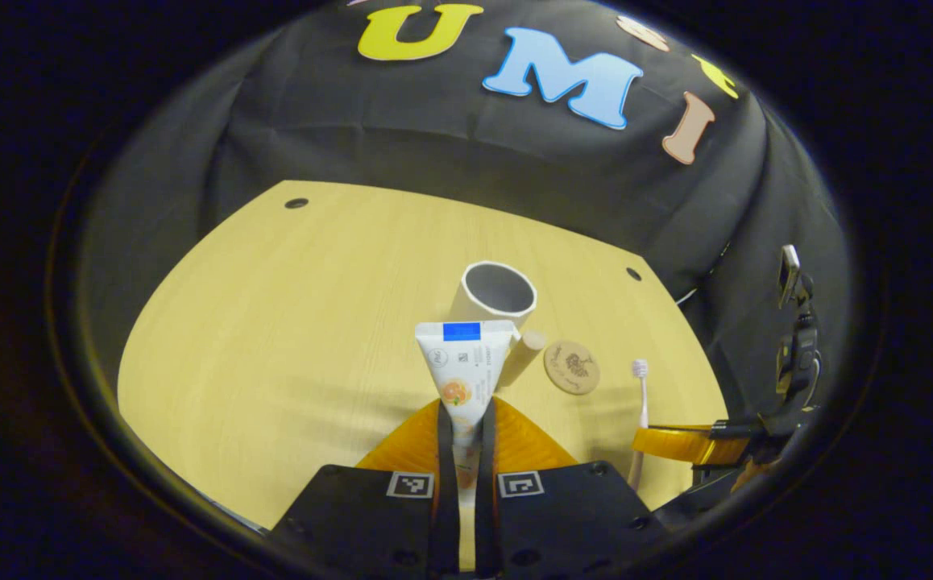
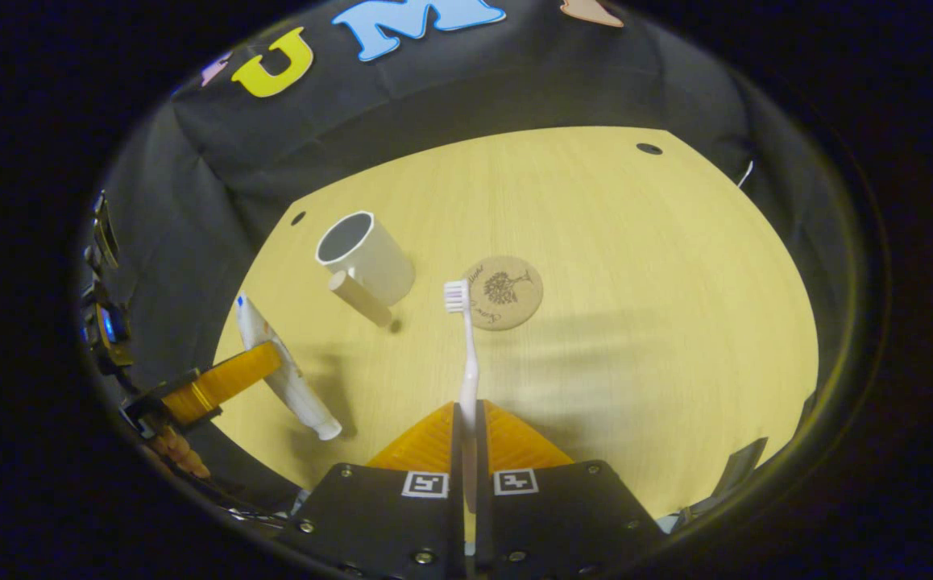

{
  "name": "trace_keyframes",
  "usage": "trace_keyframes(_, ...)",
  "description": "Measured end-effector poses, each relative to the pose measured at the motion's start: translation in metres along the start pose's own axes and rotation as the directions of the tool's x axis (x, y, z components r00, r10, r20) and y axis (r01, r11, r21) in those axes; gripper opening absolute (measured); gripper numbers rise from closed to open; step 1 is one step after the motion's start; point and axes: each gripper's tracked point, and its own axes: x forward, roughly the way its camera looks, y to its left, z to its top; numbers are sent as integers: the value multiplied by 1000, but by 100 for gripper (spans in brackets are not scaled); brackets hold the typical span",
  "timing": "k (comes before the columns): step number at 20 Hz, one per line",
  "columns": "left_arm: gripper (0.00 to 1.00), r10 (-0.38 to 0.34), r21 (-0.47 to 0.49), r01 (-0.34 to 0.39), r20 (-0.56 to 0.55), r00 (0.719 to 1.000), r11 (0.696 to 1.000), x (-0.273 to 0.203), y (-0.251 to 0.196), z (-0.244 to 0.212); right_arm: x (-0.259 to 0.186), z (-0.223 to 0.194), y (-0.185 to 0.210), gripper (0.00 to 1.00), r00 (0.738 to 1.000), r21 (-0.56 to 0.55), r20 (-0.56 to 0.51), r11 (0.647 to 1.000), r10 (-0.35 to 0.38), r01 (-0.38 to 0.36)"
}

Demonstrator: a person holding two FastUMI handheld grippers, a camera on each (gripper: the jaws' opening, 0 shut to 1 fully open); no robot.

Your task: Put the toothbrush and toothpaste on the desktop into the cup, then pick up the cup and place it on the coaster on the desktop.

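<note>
Nearby, cup (image 2: pixel 366 258) beside coaster (image 2: pixel 503 292).

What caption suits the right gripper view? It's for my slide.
Right gripper shut on toothbrush, bristles up, above the desk; cup and coaster ahead.

A staged recording booth, not a lived-in room: black cloth (image 1: pixel 434 153) walls close round a bare pale wood desk (image 2: pixel 636 266) with drilled holes (one near each far corner). A camera rig (image 1: pixel 793 338) on a stand sits at the desk's edge against the cloth.
</note>
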Motion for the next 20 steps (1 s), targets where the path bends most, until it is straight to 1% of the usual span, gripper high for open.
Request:
trace_keyframes(1,14,-4,2,4,27,1000,1000,-4,2,8,-1,3,1,6,1000,-4,13,1000,3,-3)
trace_keyframes(2,15,-14,6,14,52,999,1000,-7,2,17,-3,6,3,2,1000,-8,23,1000,10,-9)
trace_keyframes(3,14,-19,10,18,78,997,1000,-7,1,26,-5,8,5,6,999,-10,31,1000,15,-14)
trace_keyframes(7,14,-34,34,29,163,986,999,-4,-4,58,-9,12,5,6,999,-10,39,1000,15,-15)
trace_keyframes(11,14,-52,53,40,243,969,998,3,-6,92,-11,15,4,6,999,-13,51,1000,19,-18)
trace_keyframes(13,14,-70,61,54,291,954,997,5,-11,112,-15,20,6,6,998,-14,63,1000,22,-21)
trace_keyframes(16,14,-113,76,92,365,924,993,14,-25,143,-17,29,7,6,995,-15,92,999,33,-31)
trace_keyframes(20,14,-155,93,128,419,895,987,32,-43,172,-18,36,4,6,992,-10,120,1000,26,-25)
